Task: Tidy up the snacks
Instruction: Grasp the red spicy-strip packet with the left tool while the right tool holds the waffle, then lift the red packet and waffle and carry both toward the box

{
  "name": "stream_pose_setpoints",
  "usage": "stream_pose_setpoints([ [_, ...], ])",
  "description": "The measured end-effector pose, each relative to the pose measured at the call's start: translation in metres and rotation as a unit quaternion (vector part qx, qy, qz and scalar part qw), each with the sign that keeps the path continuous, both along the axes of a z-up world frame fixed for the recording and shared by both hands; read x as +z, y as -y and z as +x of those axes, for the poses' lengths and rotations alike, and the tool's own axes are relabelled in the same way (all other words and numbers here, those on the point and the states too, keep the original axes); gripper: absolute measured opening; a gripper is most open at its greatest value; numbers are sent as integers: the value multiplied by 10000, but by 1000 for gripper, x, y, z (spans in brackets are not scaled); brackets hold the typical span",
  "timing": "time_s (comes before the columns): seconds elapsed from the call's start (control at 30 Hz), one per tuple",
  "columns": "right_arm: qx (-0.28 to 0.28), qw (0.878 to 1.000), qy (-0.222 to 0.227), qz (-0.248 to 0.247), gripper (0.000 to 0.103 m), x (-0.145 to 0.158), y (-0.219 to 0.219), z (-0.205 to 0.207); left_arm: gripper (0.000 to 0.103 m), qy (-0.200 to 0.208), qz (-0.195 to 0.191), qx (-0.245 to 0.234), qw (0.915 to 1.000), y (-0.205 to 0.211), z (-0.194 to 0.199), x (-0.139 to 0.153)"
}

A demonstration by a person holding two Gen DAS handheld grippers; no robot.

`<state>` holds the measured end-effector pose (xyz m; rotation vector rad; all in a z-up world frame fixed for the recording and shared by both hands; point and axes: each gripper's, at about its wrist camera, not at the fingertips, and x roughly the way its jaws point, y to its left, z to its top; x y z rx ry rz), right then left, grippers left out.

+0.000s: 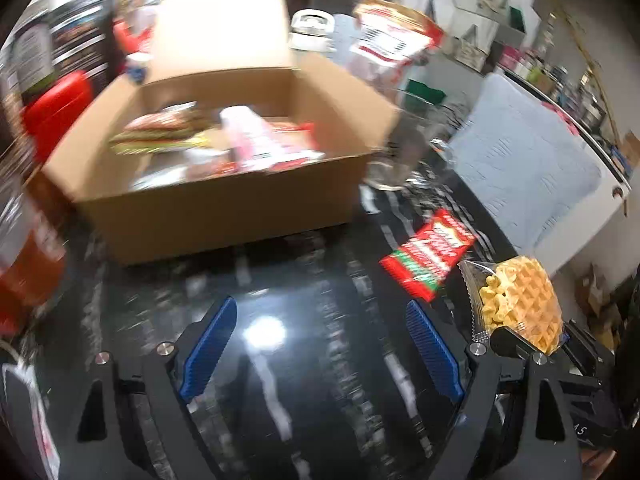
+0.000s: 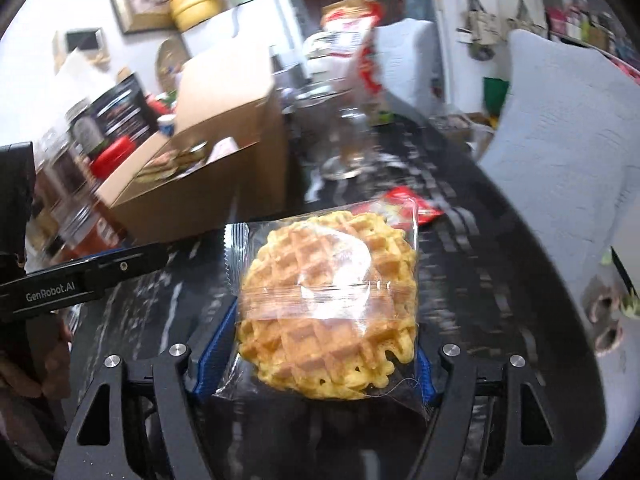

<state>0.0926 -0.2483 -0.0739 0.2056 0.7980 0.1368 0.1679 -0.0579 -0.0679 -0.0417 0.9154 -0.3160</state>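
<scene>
My right hand-held gripper [image 2: 316, 344] squeezes the wrapped waffle [image 2: 332, 300]. The box [image 2: 208, 196] sits at ten o'clock. I should lift it over the rim, then let go gently. My left hand-held gripper [image 1: 320, 344] is wide and empty.

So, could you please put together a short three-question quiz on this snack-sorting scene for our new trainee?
1. True or false: the left gripper is holding a snack.
2. What is clamped in the right gripper?
A. a red snack packet
B. a wrapped waffle
C. a glass jar
3. Fill in the blank: the red snack packet lies on the dark table, outside the open ______ that already holds snacks.

Key:
1. False; its jaws stand open over bare table.
2. B; the wrapped waffle sits between the pads.
3. cardboard box.
</scene>
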Motion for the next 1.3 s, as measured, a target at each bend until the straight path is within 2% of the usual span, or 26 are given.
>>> stream_pose_setpoints([
  [0.27, -440, 9989, -96, 124, 74, -7, 56, 9, 88, -102, 158, -507, 9985, 66, 28, -9],
  [0.5, -700, 9972, -162, 194, 74, -13, 96, 18, 87, -410, 261, -930, 9945, 107, 51, -29],
  [0.7, -707, 9971, -200, 222, 74, -16, 109, 26, 87, -641, 366, -1251, 9894, 134, 64, -45],
  [0.9, -741, 9963, -256, 339, 74, -20, 117, 30, 86, -694, 526, -1299, 9877, 140, 74, -55],
  [1.03, -698, 9966, -266, 356, 74, -20, 115, 28, 66, -408, 682, -1375, 9873, 144, 70, -55],
  [1.13, -651, 9970, -286, 316, 74, -20, 112, 28, 58, -281, 691, -1426, 9870, 146, 64, -56],
  [1.3, -576, 9974, -303, 299, 74, -19, 104, 22, 56, -311, 690, -1468, 9863, 141, 51, -54],
])
